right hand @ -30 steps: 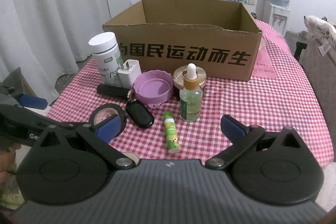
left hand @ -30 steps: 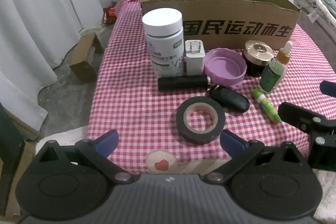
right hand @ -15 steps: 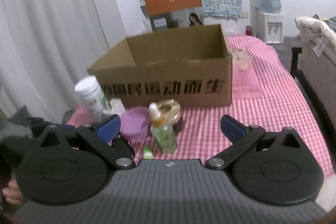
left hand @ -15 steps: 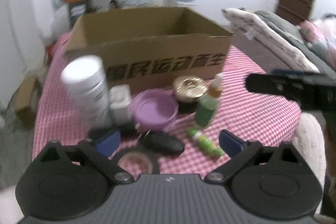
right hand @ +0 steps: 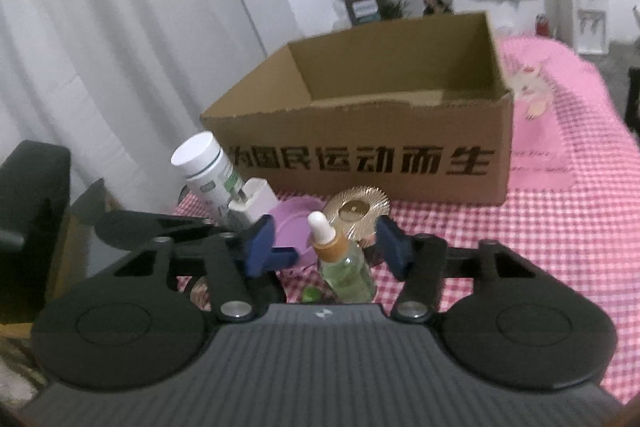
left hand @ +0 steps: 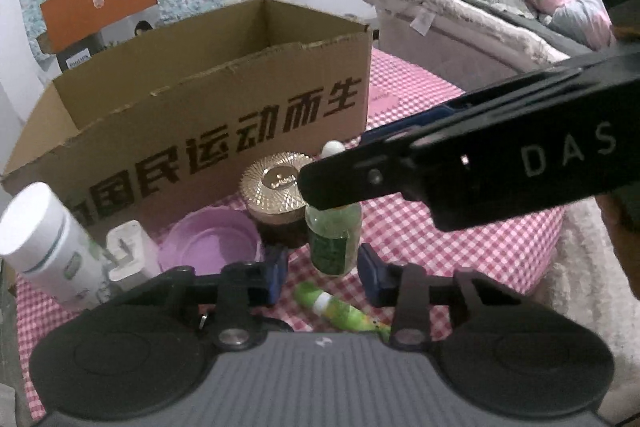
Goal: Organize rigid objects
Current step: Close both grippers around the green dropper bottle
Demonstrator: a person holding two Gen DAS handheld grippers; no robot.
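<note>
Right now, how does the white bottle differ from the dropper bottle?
The white bottle is opaque with a flat white cap; the dropper bottle is clear, greenish, with a white bulb on an amber collar. The white bottle looks wider. It stands at the row's left end; the dropper bottle stands further right. Both stand before the box.

Matt cardboard box [right hand: 360, 163], glossy clear dropper bottle [right hand: 346, 269], checked cloth [right hand: 520, 239].

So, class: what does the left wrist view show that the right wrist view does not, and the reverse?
Only the left wrist view shows the bed and the whole green tube. Only the right wrist view shows the white curtain and the dropper bottle's orange collar. Both show the cardboard box, the white pill bottle, the purple lid, the gold-lidded jar and the dropper bottle.
</note>
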